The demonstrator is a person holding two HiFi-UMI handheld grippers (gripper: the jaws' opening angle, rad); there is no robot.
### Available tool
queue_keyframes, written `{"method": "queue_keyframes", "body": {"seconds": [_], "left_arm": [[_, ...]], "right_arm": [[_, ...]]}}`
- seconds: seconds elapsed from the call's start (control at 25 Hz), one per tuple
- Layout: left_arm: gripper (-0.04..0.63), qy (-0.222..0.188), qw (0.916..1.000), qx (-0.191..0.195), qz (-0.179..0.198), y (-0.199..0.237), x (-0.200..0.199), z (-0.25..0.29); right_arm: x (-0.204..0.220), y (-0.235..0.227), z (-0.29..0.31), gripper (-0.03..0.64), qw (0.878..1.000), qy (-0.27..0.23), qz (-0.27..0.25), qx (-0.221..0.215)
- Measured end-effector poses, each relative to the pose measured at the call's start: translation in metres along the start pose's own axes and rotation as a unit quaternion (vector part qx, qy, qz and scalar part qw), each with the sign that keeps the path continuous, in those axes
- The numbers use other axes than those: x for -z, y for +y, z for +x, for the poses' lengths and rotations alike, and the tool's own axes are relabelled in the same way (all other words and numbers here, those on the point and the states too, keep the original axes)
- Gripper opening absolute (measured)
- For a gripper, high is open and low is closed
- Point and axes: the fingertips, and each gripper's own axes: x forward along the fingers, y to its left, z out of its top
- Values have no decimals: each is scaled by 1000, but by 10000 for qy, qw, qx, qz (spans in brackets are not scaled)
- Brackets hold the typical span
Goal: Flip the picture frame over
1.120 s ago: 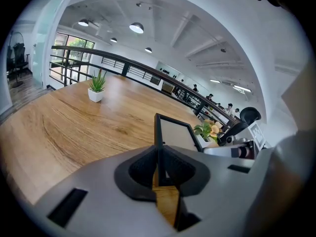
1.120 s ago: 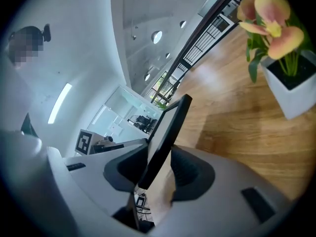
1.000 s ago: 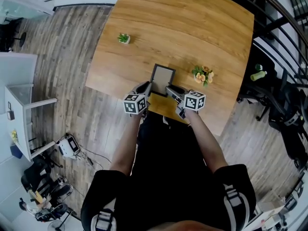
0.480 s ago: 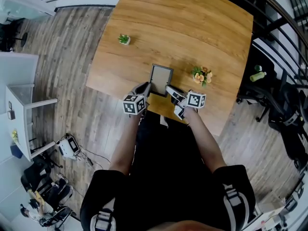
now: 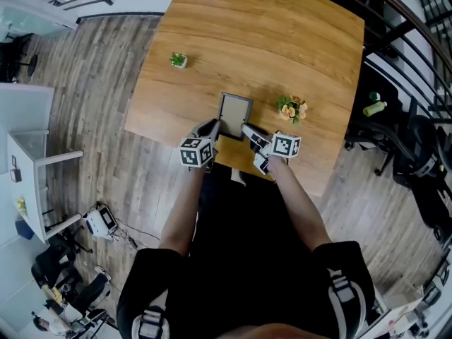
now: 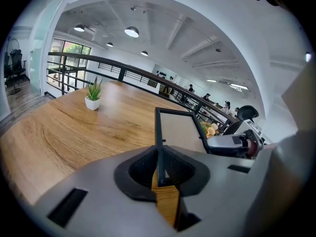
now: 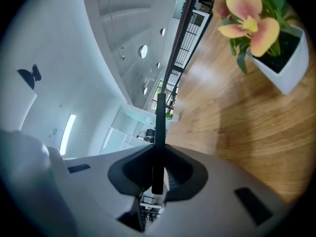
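Observation:
The picture frame (image 5: 234, 115), dark-edged with a pale grey panel, is held above the wooden table (image 5: 296, 41) near its front edge, tilted with its near edge raised. My left gripper (image 5: 214, 128) is shut on the frame's near left corner; in the left gripper view the thin edge (image 6: 159, 147) stands pinched between the pads. My right gripper (image 5: 247, 130) is shut on the near right corner. In the right gripper view the frame (image 7: 159, 125) shows edge-on as a dark strip clamped between the jaws. The frame's other face is hidden.
A white pot of orange and pink flowers (image 5: 292, 109) stands just right of the frame, close to the right gripper (image 7: 266, 38). A small green plant in a white pot (image 5: 177, 61) sits at the table's left. Railings and chairs lie beyond the table.
The right gripper has gone from open round the frame's corner to shut on it and has risen slightly with that edge. The left gripper has kept its grip and its place.

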Motion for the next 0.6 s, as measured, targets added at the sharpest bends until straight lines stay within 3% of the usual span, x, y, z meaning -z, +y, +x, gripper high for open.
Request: {"method": "queue_keyframes", "body": {"seconds": [0.36,0.6], "left_arm": [[62,-146,9996,67,235,-11,-18,3],[123,-658,9960,295,-523,-22,-43,1]], "right_arm": [[-8,-14,-15,71,9979,-98,-395,505],[-13,-7,-17,71,9883,-45,-1266,847]]}}
